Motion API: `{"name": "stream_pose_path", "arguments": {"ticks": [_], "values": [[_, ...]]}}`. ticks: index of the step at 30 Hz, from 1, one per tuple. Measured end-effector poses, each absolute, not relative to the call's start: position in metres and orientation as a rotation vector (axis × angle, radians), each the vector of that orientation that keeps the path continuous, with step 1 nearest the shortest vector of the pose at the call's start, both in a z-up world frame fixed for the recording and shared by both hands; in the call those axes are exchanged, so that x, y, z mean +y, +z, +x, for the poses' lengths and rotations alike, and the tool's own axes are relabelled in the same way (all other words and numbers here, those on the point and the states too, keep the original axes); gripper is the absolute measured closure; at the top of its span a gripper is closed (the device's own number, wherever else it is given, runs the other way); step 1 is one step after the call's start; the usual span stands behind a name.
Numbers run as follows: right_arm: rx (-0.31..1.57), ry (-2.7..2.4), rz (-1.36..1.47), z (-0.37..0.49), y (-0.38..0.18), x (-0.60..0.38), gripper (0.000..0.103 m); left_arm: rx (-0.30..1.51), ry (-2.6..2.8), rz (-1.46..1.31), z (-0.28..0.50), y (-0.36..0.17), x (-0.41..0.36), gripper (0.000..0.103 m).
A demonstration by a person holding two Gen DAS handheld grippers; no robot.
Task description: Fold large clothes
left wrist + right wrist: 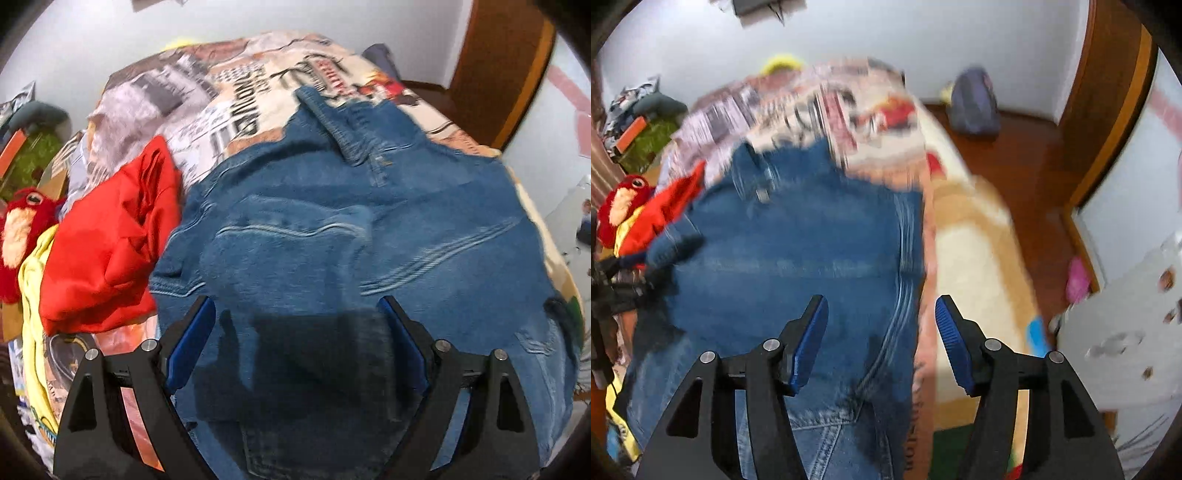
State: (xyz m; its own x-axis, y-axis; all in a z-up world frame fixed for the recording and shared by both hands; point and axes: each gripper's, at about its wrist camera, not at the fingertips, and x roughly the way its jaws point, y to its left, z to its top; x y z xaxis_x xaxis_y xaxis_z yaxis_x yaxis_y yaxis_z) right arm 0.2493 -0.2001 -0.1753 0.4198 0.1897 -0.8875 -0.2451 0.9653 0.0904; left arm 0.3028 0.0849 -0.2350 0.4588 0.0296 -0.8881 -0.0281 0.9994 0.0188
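Observation:
Blue jeans point(332, 221) lie spread flat on a bed with a printed cover point(229, 99). My left gripper point(296, 301) hovers over the near part of the jeans, jaws wide open with only denim below them and nothing held. In the right wrist view the jeans point(798, 251) fill the left half. My right gripper point(882, 299) stands open above their right side seam, with the bed cover point(975, 258) under its right finger. Neither gripper's pads touch the cloth.
A crumpled red garment point(107, 251) and a yellow one point(31, 280) lie left of the jeans, beside a red plush toy point(18, 229). The bed's right edge drops to a wooden floor with a grey backpack point(975, 103). A wooden door point(498, 66) stands behind.

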Motion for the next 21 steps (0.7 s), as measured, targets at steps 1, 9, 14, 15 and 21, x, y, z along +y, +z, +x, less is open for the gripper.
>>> {"name": "stream_pose_path", "arguments": {"ticks": [1, 9, 14, 15, 21], "values": [[1.141, 0.273, -0.034, 0.250, -0.186, -0.202, 0.046, 1.099, 0.053, 0.001, 0.303, -0.238, 0.089, 0.014], [1.287, 0.277, 0.004, 0.244, -0.250, -0.185, 0.042, 1.119, 0.101, -0.105, 0.278, -0.250, 0.126, 0.006], [1.260, 0.280, -0.017, 0.238, -0.246, -0.182, 0.038, 1.130, 0.099, -0.229, 0.255, -0.258, 0.151, 0.004], [1.262, 0.282, -0.005, 0.238, -0.247, -0.184, 0.037, 1.130, 0.096, -0.258, 0.251, -0.258, 0.155, 0.004], [1.254, 0.285, 0.029, 0.234, -0.252, -0.191, 0.034, 1.124, 0.196, -0.343, 0.225, -0.261, 0.184, 0.005]]}}
